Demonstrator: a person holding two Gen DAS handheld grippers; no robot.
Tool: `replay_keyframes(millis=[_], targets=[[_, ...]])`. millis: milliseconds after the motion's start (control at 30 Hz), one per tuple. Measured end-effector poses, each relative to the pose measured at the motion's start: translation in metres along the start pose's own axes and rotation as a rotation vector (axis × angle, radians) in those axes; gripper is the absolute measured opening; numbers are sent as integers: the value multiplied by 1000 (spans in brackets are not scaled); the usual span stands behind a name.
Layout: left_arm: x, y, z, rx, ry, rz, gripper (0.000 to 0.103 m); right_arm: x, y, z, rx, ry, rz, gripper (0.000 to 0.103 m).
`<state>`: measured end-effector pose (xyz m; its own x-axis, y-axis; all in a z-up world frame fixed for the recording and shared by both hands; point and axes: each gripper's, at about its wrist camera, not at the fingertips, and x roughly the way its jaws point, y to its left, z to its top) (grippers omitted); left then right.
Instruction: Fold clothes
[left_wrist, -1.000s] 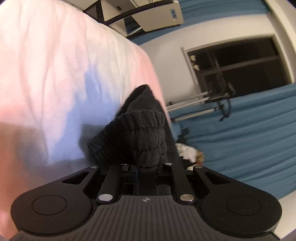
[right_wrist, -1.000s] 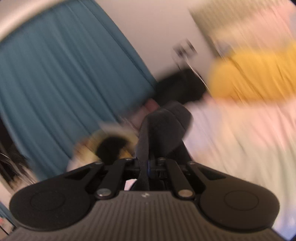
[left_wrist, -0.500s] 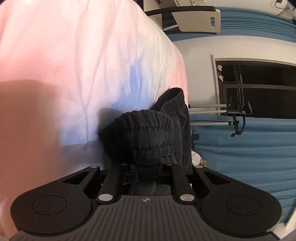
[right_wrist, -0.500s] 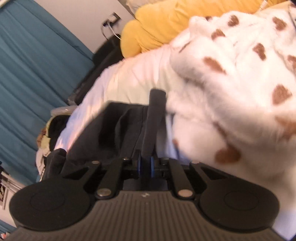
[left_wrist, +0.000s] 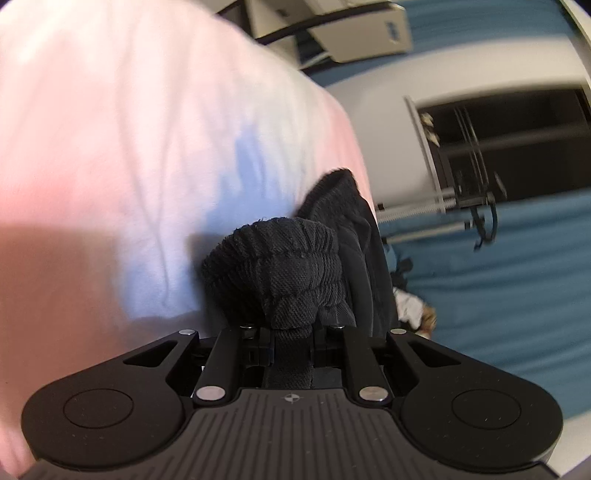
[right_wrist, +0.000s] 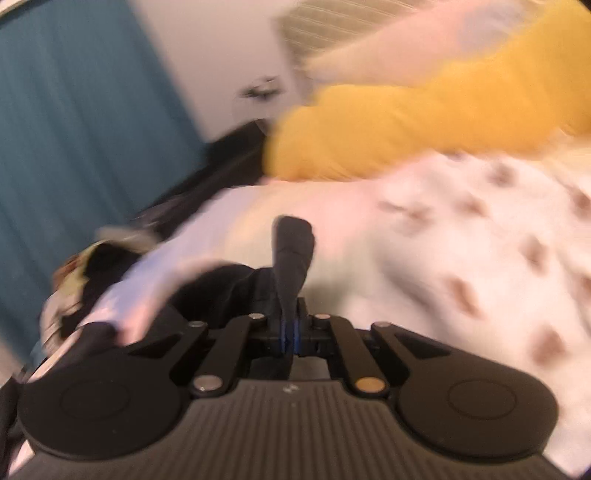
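Right wrist view motion-blurred; yellow pillow (right_wrist: 424, 125) edges smeared; black garment (left_wrist: 291, 269) hides left gripper (left_wrist: 291, 332) jaws.

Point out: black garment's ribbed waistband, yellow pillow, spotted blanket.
ribbed waistband (left_wrist: 280, 258), left wrist view, bunched elastic above the jaws.
yellow pillow (right_wrist: 406, 125), right wrist view, its middle.
spotted blanket (right_wrist: 480, 240), right wrist view, white fleece between spots.

Left gripper (left_wrist: 291, 325): fingers drawn together, clamped on bunched ribbed waistband of black garment (left_wrist: 284, 266); fingertips hidden under cloth; linkage bars angled inward.

Right gripper (right_wrist: 290, 295): fingers pressed together on thin fold of same black garment, cloth standing upright from between them; only narrow blue strip visible at finger roots; linkage bars angled inward. View motion-blurred.

Hands and arms of person: outside both views.
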<state>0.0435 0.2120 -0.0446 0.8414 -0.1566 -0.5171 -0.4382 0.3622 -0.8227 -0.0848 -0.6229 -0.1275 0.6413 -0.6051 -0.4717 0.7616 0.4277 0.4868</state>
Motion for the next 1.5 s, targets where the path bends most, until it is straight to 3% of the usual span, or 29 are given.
replay_keyframes(millis=[67,233,300,367,400,433,500,700,900,1267,1500], targets=[[-2,-2,-1,28,-2,11,18,13,-20,-11,52,69,-38,5],[-2,8,0,-12,14,17,19,18,-15,-17,-1,73,-49,8],[-2,6,-1,8,19,22,23,20,-9,-12,-6,88,-62,18],[-3,4,-3,33,42,26,49,19,-6,-9,-45,128,-73,36],[-4,1,-5,45,57,18,76,17,1,-8,-97,150,-93,43],[-6,-1,-7,58,71,11,87,13,5,-6,-122,141,-98,47],[-13,-8,-12,108,73,-8,87,4,13,-3,-151,120,-94,62],[-42,-35,-35,343,-6,-4,91,-29,51,5,-204,39,-14,63],[-42,-69,-71,607,-63,71,91,-57,123,4,-288,21,171,64],[-47,-81,-107,782,-123,192,92,-103,236,-51,-427,107,484,65],[-61,-82,-133,885,-156,193,92,-117,268,-114,-661,163,560,65]])
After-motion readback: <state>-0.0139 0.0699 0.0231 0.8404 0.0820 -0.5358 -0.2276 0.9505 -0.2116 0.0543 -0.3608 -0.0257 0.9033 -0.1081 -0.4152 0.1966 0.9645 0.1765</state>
